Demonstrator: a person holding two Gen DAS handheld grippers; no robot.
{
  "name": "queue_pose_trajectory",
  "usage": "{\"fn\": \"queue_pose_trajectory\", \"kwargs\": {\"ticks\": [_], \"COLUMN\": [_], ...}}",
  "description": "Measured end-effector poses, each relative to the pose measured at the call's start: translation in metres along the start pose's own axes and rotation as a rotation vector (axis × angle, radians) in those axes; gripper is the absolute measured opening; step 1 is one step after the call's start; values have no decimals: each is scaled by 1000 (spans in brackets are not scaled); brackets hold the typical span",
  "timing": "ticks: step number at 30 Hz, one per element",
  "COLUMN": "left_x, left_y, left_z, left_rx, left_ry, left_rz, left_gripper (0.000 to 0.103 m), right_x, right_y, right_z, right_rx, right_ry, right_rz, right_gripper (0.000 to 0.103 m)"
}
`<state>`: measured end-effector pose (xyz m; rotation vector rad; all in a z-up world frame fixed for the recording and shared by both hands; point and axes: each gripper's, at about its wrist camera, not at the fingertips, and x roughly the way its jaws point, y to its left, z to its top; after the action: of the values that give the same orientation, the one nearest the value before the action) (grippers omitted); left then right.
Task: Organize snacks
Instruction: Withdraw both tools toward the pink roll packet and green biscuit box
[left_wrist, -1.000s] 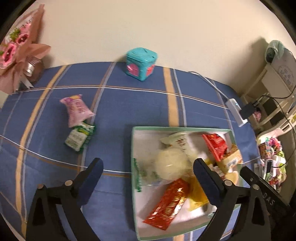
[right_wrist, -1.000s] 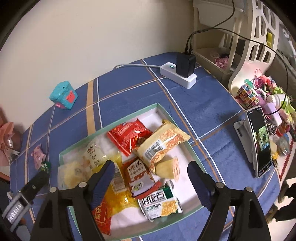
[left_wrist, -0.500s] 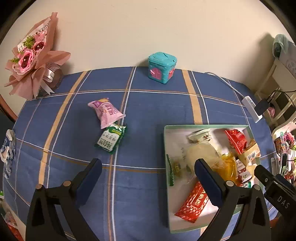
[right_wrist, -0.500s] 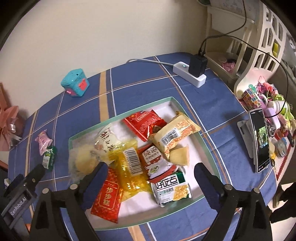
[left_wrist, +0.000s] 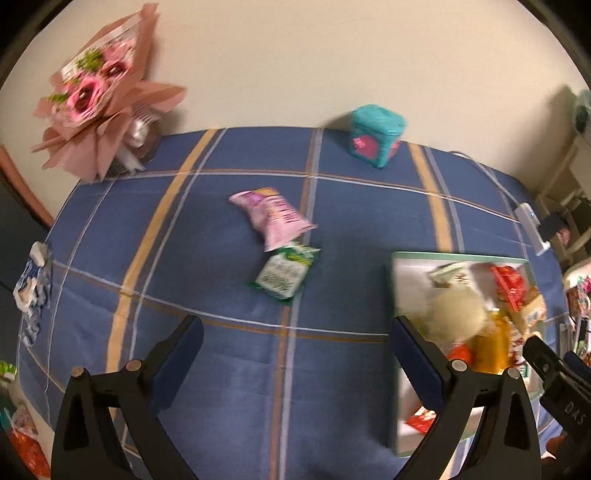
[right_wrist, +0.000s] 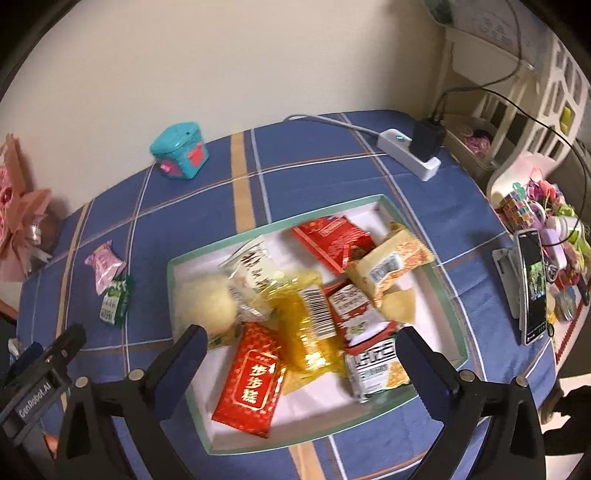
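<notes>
A pink snack packet (left_wrist: 271, 218) and a green-and-white packet (left_wrist: 284, 273) lie touching on the blue plaid tablecloth (left_wrist: 207, 369), ahead of my left gripper (left_wrist: 295, 347), which is open and empty. They also show in the right wrist view, pink (right_wrist: 103, 264) and green (right_wrist: 116, 301). A shallow green-rimmed tray (right_wrist: 448, 291) holds several snack packets, among them a red packet (right_wrist: 253, 382) and a yellow one (right_wrist: 306, 332). My right gripper (right_wrist: 299, 349) hovers open and empty over the tray's near side. The tray (left_wrist: 392, 295) sits right of my left gripper.
A teal toy box (left_wrist: 375, 134) stands at the table's back by the wall. A pink flower bouquet (left_wrist: 99, 92) is at the back left. A white power strip (right_wrist: 408, 157) with a black plug lies back right. A phone on a stand (right_wrist: 532, 284) and clutter sit at the right edge.
My left gripper has swung left and closer, so the two loose packets now sit centred ahead of it. My right gripper has moved slightly lower over the tray. Both stay open.
</notes>
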<state>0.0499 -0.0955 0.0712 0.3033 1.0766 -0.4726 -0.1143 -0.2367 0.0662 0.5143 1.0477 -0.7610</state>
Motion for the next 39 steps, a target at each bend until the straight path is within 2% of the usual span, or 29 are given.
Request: {"fn": "queue_pose_trajectory", "kwargs": {"ticks": [10, 21, 29, 39], "left_x": [12, 19, 36, 65], "left_y": [77, 132, 142, 127], "left_z": [2, 6, 13, 27], "left_rx": [-135, -217, -247, -226], "left_ry": [35, 33, 46, 37], "left_rz": [96, 128, 112, 80], "left_gripper": [100, 100, 100, 100], "right_x": [9, 10, 22, 51], "right_y": [65, 116, 146, 176], "right_z": [-15, -20, -17, -12], "right_rx": [-132, -181, -211, -222], "right_ry": [30, 17, 11, 22], "right_rz": [41, 122, 140, 164], "right_gripper": [103, 103, 103, 103]}}
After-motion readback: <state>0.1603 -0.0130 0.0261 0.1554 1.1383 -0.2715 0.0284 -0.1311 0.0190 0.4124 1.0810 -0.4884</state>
